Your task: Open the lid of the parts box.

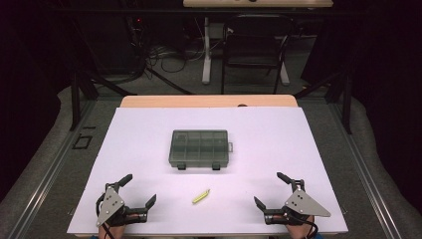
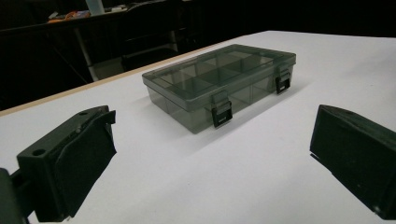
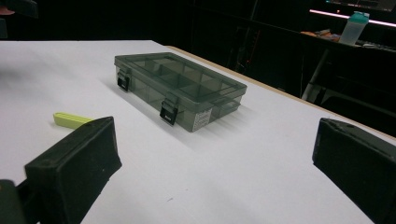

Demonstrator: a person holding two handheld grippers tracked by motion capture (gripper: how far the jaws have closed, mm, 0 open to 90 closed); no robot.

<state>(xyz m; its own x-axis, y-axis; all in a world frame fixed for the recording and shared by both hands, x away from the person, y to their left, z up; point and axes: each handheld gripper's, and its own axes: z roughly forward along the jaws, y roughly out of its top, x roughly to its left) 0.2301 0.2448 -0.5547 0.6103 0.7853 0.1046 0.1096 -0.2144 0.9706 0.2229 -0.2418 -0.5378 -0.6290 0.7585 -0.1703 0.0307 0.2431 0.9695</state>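
Smoky grey compartment box [image 1: 200,148] lying flat near the middle of the white table [image 1: 278,149], lid shut, 2 black latches [image 1: 198,166] on the side facing the person, a small tab on its right end. Through the clear lid, dividers forming 2 rows of cells, contents too dim to tell. Small yellow-green piece [image 1: 201,196] resting on the table nearer the person than the box, tilted, apart from the box and about midway between the 2 grippers. Left gripper [image 1: 138,189] at the near left corner of the table, jaws spread wide with nothing between them, touching neither box nor yellow-green piece. Right gripper [image 1: 269,188] at the near right, jaws likewise spread wide and bare. In the left gripper view, box [image 2: 219,84] ahead between the 2 black jaws, well apart from both. In the right gripper view, box [image 3: 180,88] ahead and the yellow-green piece [image 3: 70,120] just past the left jaw.
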